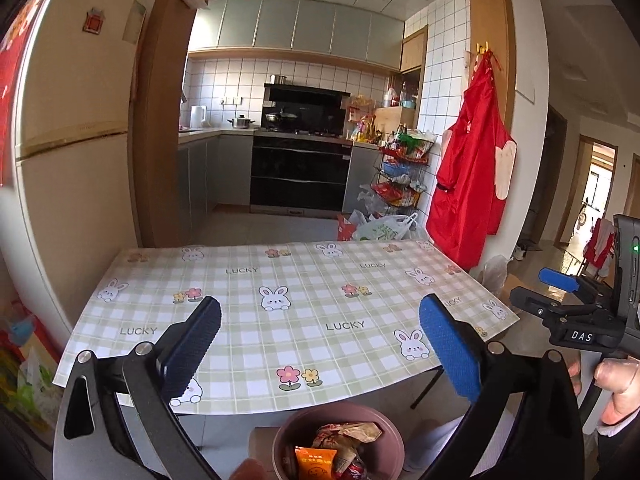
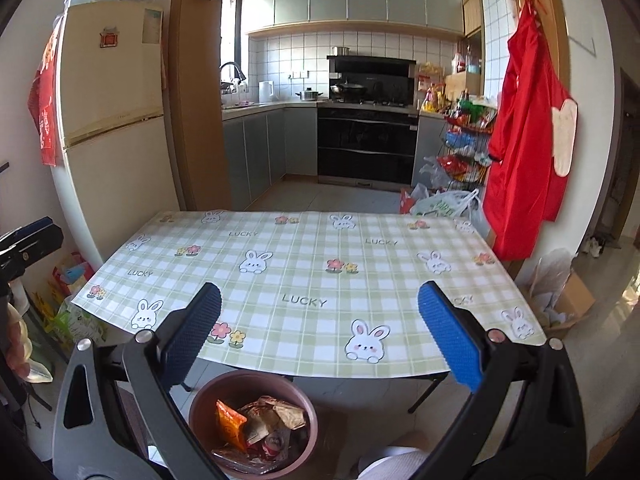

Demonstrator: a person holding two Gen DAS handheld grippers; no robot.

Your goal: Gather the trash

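A pink round bin (image 1: 280, 436) stands on the floor below the near edge of the table and holds crumpled snack wrappers (image 1: 344, 444), one orange. It also shows in the right wrist view (image 2: 200, 400) with its wrappers (image 2: 260, 420). The table's green checked cloth with rabbits (image 1: 304, 312) (image 2: 304, 280) has nothing on it. My left gripper (image 1: 320, 344) is open and empty above the near table edge. My right gripper (image 2: 320, 336) is open and empty too; it also appears at the right edge of the left wrist view (image 1: 560, 288).
A beige fridge (image 2: 116, 120) stands left of the table. A red apron (image 2: 524, 136) hangs on the wall at right. Plastic bags (image 2: 444, 204) and a wire rack (image 2: 464, 144) stand beyond the table. A cardboard box (image 2: 568, 300) sits on the floor at right.
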